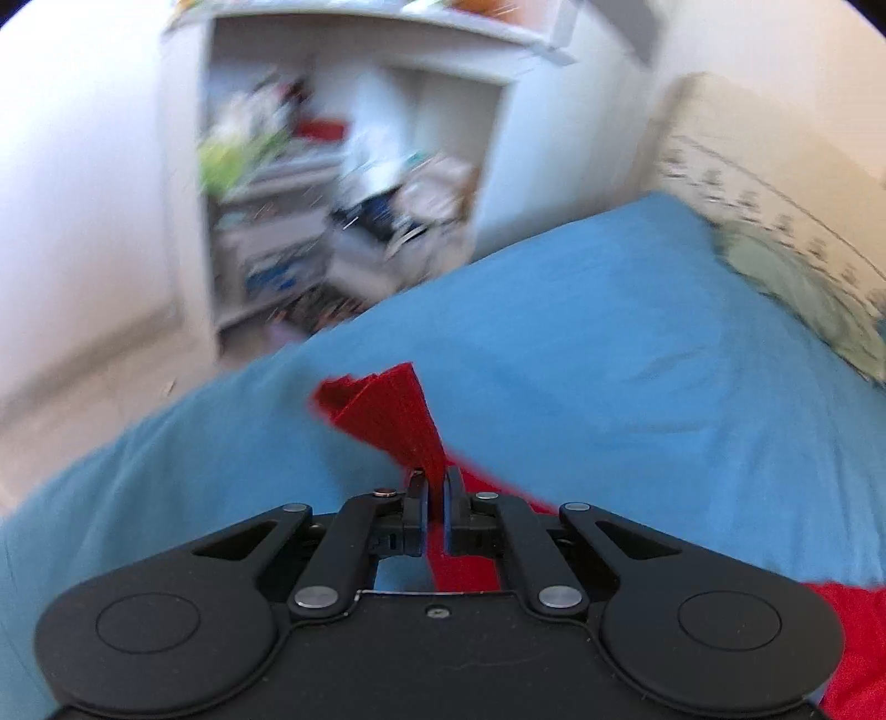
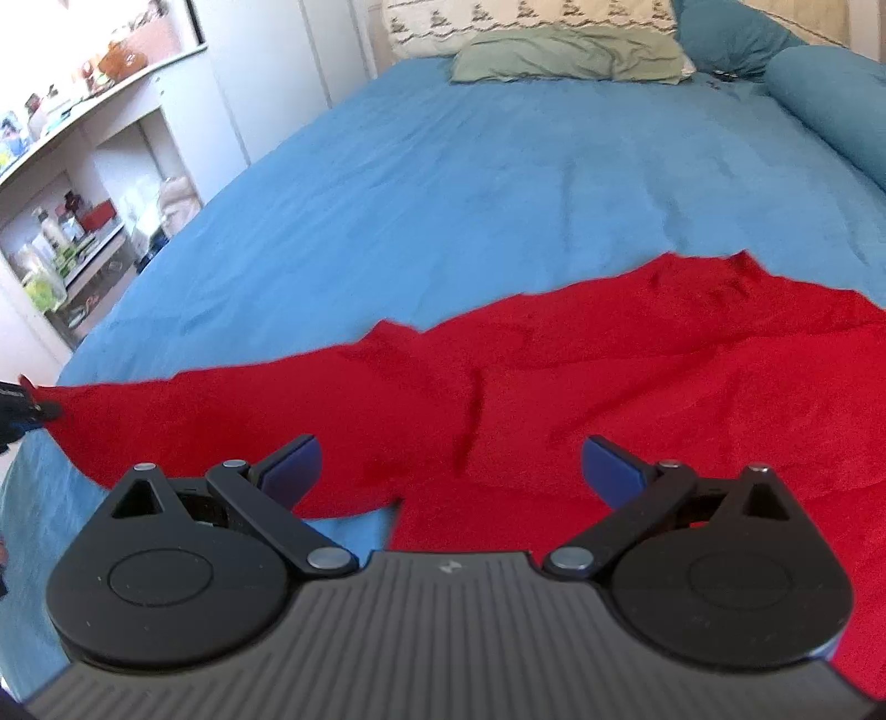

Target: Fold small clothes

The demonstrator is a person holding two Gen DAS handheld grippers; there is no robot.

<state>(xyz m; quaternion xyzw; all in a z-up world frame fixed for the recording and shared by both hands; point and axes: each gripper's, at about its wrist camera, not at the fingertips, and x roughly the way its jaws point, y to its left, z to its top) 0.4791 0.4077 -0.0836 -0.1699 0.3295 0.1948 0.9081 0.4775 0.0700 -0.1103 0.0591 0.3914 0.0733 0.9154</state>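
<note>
On the bed: your red garment (image 2: 554,387) lies spread over the near part of the blue bedsheet (image 2: 470,183), with one sleeve (image 2: 194,410) stretched out to the left edge of the bed.
Left hand-held gripper (image 1: 436,482): you have its jaws pinched together on the cuff end of that sleeve; a wedge of red fabric (image 1: 398,410) stands up out of the fingers and fans out ahead of them.
Same gripper from the right wrist view: it shows only as a dark tip (image 2: 27,407) at the far-left edge, touching the sleeve's end.
Right hand-held gripper (image 2: 449,471): your jaws stand wide apart, holding nothing, above the garment's near part where the sleeve joins the body.
Blue finger pads (image 2: 293,465): both are bare, with red cloth showing in the gap between them.
Garment body: it fills the right side of the right wrist view, lightly wrinkled, its far edge wavy against the sheet.
Far end of the bed: a green pillow (image 2: 570,61) lies before a patterned cream pillow (image 2: 526,19); a blue bolster (image 2: 830,94) runs along the far right.
Left of the bed: a white shelf unit (image 2: 99,183) crowded with small items stands against the wall.
Left wrist view: the background is blurred, so you cannot make out the shelf contents there.
</note>
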